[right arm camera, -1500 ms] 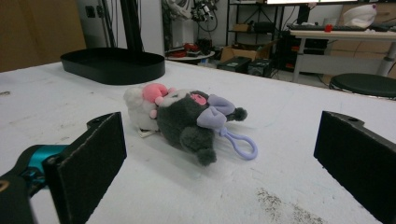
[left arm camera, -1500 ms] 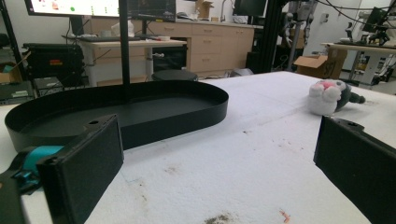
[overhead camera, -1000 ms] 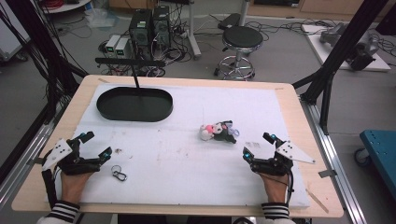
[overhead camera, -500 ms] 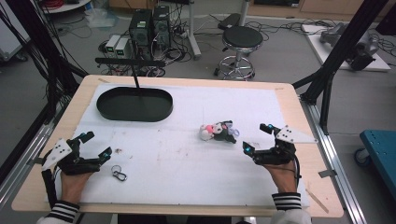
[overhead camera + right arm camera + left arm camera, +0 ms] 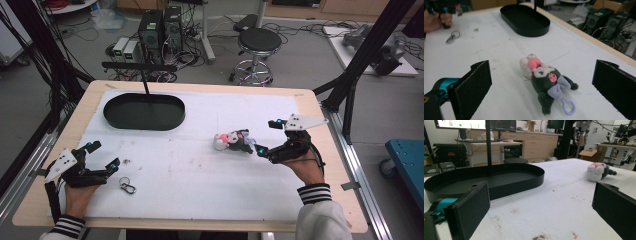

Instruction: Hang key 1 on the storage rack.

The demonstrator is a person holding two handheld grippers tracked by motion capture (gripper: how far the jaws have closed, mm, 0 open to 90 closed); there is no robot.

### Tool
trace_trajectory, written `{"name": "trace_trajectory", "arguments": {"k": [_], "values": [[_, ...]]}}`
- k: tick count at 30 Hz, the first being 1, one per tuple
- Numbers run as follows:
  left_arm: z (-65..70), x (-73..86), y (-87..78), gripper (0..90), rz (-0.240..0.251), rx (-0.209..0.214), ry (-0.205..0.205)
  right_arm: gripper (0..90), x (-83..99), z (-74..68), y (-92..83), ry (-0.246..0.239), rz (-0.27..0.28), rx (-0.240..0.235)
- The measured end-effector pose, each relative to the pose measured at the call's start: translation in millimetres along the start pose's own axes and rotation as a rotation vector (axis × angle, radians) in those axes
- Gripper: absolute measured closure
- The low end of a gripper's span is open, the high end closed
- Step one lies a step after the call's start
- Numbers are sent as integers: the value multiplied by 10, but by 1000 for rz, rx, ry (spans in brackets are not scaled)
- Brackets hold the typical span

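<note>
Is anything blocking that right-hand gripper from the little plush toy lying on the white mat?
Nothing visible does. The right gripper stands open, with the dark grey plush toy with a lilac bow lying directly ahead on bare mat.

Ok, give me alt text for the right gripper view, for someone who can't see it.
A small plush toy, dark grey with a pink nose, lilac bow and loop, lies on the white table cover between the open jaws of the right gripper, untouched. Farther back sit a black oval tray and a metal clip near the other hand.

Black oval tray (image 5: 499,178) left, plush toy (image 5: 597,171) far right, white table (image 5: 554,212).
</note>
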State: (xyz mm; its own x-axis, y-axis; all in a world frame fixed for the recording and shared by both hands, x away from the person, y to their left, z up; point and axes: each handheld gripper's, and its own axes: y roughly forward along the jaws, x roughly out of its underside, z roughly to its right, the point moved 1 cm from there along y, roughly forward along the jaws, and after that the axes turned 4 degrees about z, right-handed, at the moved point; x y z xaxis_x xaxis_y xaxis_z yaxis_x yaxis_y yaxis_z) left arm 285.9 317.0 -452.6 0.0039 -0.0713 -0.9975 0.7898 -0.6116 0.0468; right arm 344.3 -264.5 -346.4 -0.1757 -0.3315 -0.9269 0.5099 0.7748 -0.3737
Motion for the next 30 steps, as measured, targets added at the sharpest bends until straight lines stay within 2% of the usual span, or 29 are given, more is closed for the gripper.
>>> {"name": "trace_trajectory", "arguments": {"k": [5, 10, 11, 16, 17, 18, 21, 23, 27, 30], "values": [[2, 0, 0, 19, -1, 0, -2, 16, -135, 86, 129, -38, -88, -58], [-2, -1, -1, 19, -1, 0, -3, 16, -205, 155, 223, -59, -130, -85], [-3, -1, 0, 19, -1, 0, -2, 16, -230, 193, 278, -73, -157, -98], [-7, -1, -1, 19, 0, 3, -7, 16, -239, 240, 395, -104, -201, -134], [-7, 0, -1, 19, 0, 3, -7, 16, -230, 250, 421, -110, -225, -138], [-7, 0, -1, 19, 0, 3, -7, 16, -214, 278, 477, -134, -274, -139], [-6, 0, -1, 19, -1, 3, -6, 16, -211, 296, 532, -136, -291, -152], [-5, 0, 1, 19, 1, 2, -7, 16, -224, 310, 625, -161, -323, -169], [-4, 0, 1, 19, 0, 2, -7, 16, -210, 325, 716, -165, -341, -182], [-5, -1, 1, 19, -2, 3, -4, 16, -190, 342, 804, -191, -408, -182]]}}
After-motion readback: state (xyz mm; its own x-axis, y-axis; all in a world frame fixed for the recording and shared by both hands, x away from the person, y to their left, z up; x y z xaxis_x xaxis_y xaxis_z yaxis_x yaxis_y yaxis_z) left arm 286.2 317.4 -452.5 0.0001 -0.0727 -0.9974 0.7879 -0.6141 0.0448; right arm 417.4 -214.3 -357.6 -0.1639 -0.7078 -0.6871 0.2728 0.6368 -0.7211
